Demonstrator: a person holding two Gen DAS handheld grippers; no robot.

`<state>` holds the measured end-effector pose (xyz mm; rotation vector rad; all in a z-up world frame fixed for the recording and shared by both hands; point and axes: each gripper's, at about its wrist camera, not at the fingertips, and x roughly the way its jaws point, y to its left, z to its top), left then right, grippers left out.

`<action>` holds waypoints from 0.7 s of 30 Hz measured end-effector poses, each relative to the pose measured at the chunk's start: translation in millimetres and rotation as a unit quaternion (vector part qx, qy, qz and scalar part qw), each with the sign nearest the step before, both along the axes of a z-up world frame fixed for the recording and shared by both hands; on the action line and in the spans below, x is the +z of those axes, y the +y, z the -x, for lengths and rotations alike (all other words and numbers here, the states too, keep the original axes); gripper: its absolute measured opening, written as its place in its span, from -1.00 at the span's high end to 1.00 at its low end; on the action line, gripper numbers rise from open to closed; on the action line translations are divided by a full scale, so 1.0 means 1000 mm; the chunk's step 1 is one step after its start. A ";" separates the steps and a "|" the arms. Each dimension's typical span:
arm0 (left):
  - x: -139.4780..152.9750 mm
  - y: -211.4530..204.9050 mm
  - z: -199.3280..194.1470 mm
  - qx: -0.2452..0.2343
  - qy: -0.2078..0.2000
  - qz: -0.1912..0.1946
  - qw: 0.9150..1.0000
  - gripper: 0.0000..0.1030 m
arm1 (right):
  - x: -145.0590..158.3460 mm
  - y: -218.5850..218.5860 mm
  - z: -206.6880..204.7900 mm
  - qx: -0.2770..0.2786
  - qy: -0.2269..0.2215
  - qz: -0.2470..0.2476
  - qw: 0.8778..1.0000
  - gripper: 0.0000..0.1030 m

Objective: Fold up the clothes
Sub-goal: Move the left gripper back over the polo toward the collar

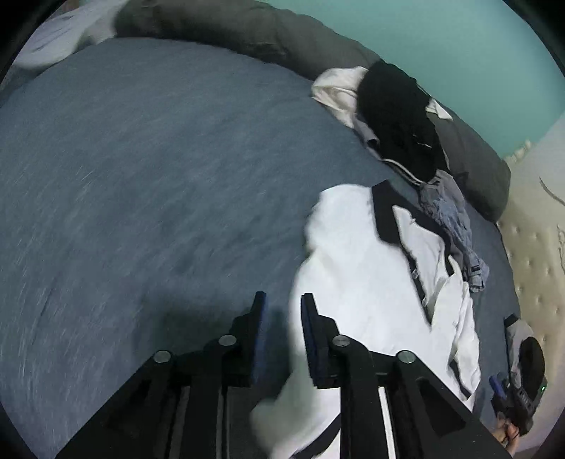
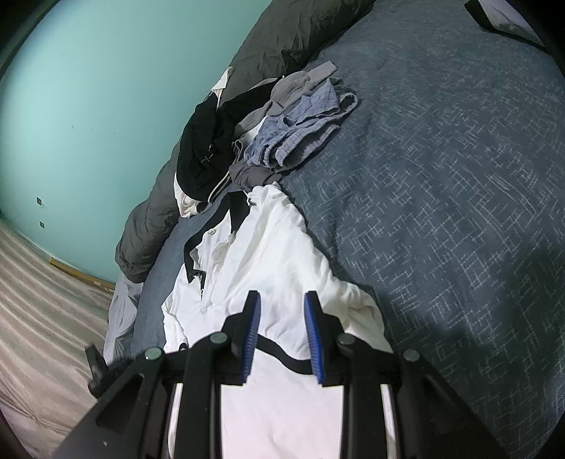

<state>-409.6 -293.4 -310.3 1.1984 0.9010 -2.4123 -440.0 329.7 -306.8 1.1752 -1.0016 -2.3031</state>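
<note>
A white polo shirt (image 1: 360,268) with black collar and trim lies crumpled on the blue bedspread (image 1: 141,176). My left gripper (image 1: 282,300) hovers at its left edge with the jaws apart. A blurred white flap hangs by the right pad, and bedspread shows in the gap. In the right wrist view the shirt (image 2: 268,247) rises to my right gripper (image 2: 282,298). Its black-trimmed hem (image 2: 282,355) spans the gap and touches both blue pads. The right gripper (image 1: 503,360) also shows small at the shirt's lower right edge in the left wrist view.
A heap of clothes lies beyond the shirt: a black garment (image 2: 204,151), blue checked shorts (image 2: 300,123), grey pieces. A dark grey duvet (image 1: 247,31) runs along the teal wall (image 2: 88,106). A cream padded surface (image 1: 529,254) borders the bed.
</note>
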 end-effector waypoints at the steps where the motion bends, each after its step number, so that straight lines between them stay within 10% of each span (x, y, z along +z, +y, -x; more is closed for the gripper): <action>1: -0.002 -0.001 0.015 -0.006 -0.005 -0.004 1.000 0.48 | 0.000 0.001 0.000 0.000 0.000 -0.001 1.000 0.52; 15: -0.026 -0.015 0.091 0.002 -0.012 0.002 1.000 0.46 | -0.012 0.005 0.004 -0.002 -0.014 -0.006 1.000 0.52; 21: -0.032 -0.020 0.102 0.016 -0.036 0.036 0.999 0.91 | -0.012 0.003 0.004 0.001 -0.014 -0.009 1.000 0.52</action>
